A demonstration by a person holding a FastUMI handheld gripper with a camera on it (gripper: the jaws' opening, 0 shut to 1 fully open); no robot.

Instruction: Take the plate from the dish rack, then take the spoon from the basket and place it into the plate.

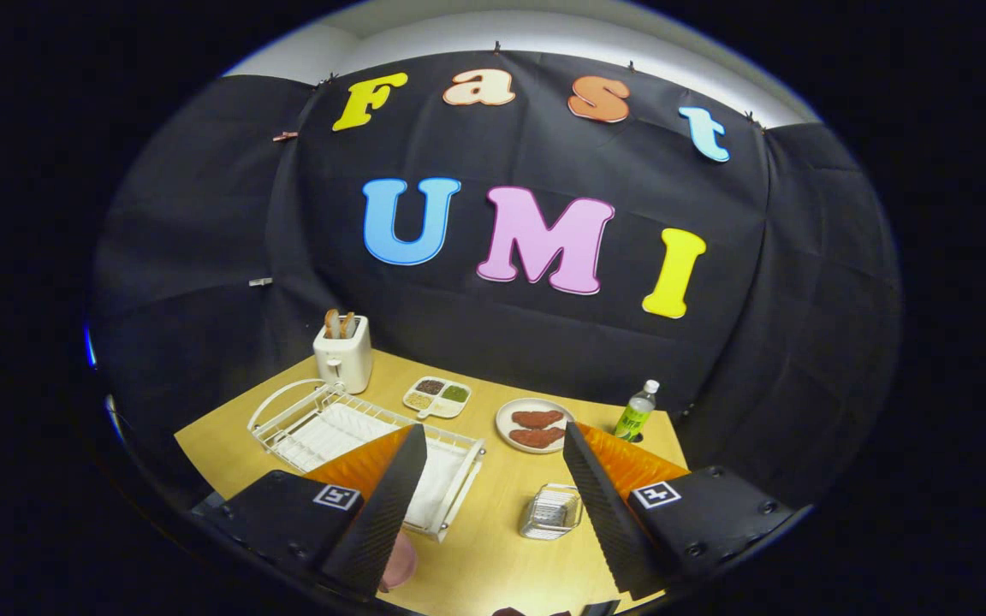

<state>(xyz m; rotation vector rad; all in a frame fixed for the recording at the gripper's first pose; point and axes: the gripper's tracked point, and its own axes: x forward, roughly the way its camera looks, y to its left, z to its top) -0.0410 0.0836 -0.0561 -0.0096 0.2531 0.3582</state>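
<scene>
My gripper [493,436] is open and held high above the wooden table [493,547], with nothing between its fingers. The white wire dish rack [330,423] lies to the left, its near end hidden behind my left finger [382,505]. A pink, round-edged object [400,560], probably the plate, peeks out from under that finger, on the table by the rack's front corner. The small wire basket [551,512] stands just inside my right finger [604,505]; I cannot make out what it holds.
A white toaster [343,352] with bread stands behind the rack. Further right are a divided tray of seasonings [437,398], a plate with two brown patties [534,425] and a green-labelled bottle [637,411]. Black cloth walls close the table's back and sides.
</scene>
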